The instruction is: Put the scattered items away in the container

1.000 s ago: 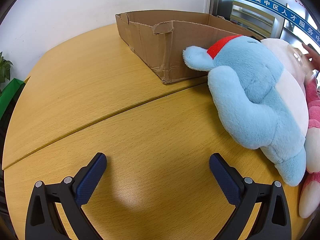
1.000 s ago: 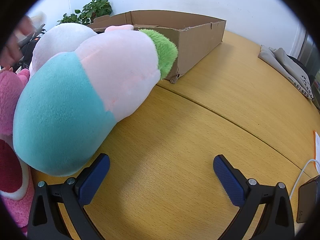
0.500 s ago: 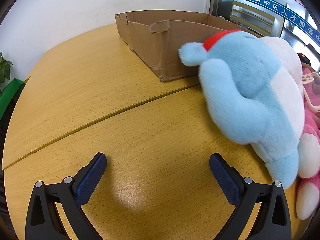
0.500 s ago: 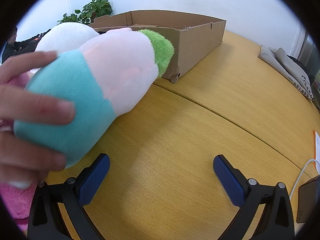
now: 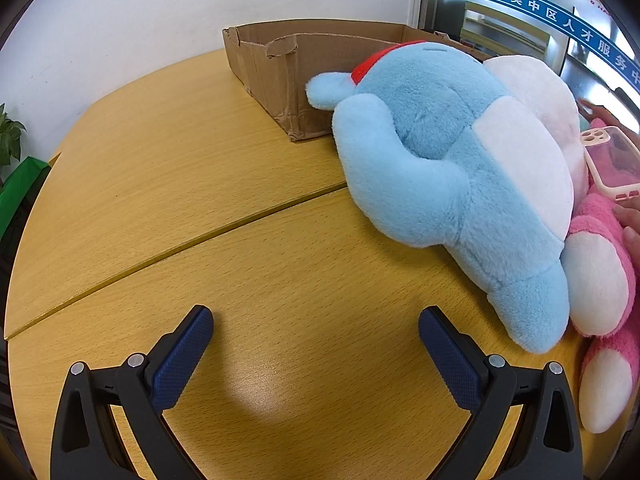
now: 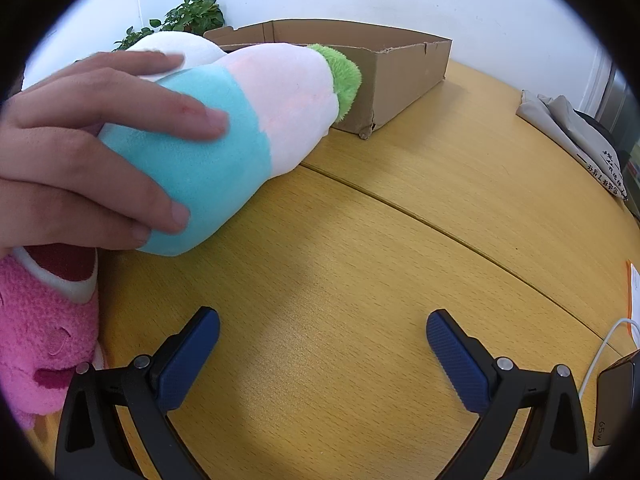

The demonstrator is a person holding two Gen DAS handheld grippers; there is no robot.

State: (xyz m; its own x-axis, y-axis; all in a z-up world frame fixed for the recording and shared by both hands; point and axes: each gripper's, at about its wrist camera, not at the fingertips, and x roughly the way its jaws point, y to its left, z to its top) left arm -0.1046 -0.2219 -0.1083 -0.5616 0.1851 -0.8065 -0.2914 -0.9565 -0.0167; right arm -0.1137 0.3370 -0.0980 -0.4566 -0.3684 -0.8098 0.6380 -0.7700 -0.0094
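Note:
A blue-and-white plush toy (image 5: 448,168) with a red band lies on the wooden table, leaning against a shallow cardboard box (image 5: 280,68). A pink plush (image 5: 604,280) lies at its right. My left gripper (image 5: 316,340) stands open over bare table, below and left of the blue plush. In the right wrist view a teal, pink and green plush (image 6: 248,120) lies against the same box (image 6: 400,68), with a person's bare hand (image 6: 92,152) pressed on it. The pink plush (image 6: 44,332) sits at lower left. My right gripper (image 6: 322,340) is open with nothing between its fingers.
A hand holds a pink-cased phone (image 5: 612,160) at the right edge. A potted plant (image 6: 188,16) stands behind the box. Folded grey cloth (image 6: 572,132) lies at the table's right, with a white cable (image 6: 604,344) and a dark device (image 6: 614,400) near the right gripper.
A person's hand has come in from the left onto the teal plush and pushed it. The blue plush has shifted left and a phone has appeared at the right. Both grippers stayed still.

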